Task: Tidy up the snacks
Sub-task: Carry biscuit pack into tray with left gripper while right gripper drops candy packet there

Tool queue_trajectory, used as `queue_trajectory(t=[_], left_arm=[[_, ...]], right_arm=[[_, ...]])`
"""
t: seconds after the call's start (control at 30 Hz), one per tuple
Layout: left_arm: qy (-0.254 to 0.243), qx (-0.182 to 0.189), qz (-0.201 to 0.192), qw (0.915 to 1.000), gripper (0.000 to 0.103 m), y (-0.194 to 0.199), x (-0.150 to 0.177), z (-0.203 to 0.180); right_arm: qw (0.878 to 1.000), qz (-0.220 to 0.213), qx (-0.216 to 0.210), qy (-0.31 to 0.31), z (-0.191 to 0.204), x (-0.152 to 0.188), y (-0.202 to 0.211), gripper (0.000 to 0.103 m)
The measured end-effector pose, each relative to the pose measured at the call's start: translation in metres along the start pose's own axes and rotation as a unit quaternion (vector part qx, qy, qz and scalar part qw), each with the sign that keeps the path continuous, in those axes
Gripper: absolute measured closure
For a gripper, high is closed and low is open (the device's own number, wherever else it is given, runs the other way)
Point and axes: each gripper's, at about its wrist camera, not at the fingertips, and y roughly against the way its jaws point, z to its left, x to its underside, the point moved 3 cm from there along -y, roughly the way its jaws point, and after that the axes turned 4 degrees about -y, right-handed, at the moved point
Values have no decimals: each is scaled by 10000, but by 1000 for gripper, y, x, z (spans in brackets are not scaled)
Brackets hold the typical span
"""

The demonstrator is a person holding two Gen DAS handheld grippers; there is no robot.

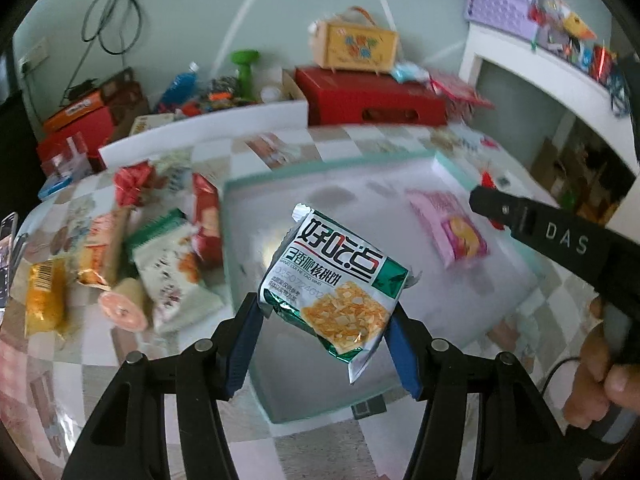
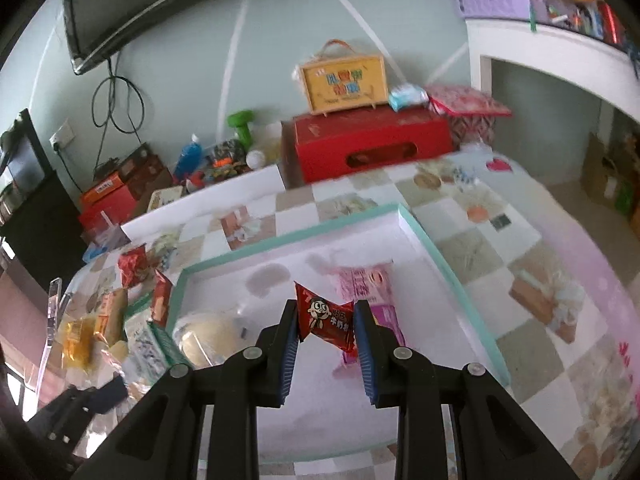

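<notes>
Glossy foil packet (image 1: 340, 280), matt plastic tray (image 1: 332, 172)

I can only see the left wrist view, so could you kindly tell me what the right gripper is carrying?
Observer: The right gripper is shut on a small red candy packet with a cartoon face, above the white tray.
Operator: Thank you. What is behind that packet in the tray?
Observer: The pink snack packet lies directly behind it.
Operator: Is there anything on the wall that I am missing?
Observer: Yes, a dark flat screen is mounted at the upper left, above the cables.
</notes>
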Motion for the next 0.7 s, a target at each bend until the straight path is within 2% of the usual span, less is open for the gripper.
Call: queue_trajectory(t=[0.23, 0.6, 0.67, 0.7], left_arm=[[47, -102, 227, 9997, 42, -14, 8, 1], [-14, -127, 354, 9993, 37, -18, 11, 0], [-14, -120, 328, 9994, 35, -16, 10, 0], [-13, -114, 314, 9994, 32, -15, 10, 0]], right_arm=[[9985, 465, 86, 264, 7, 16, -23, 74], [9971, 643, 231, 327, 9, 22, -32, 73], [9969, 665, 257, 320, 9, 22, -33, 71], [9969, 667, 274, 308, 9, 22, -33, 66]])
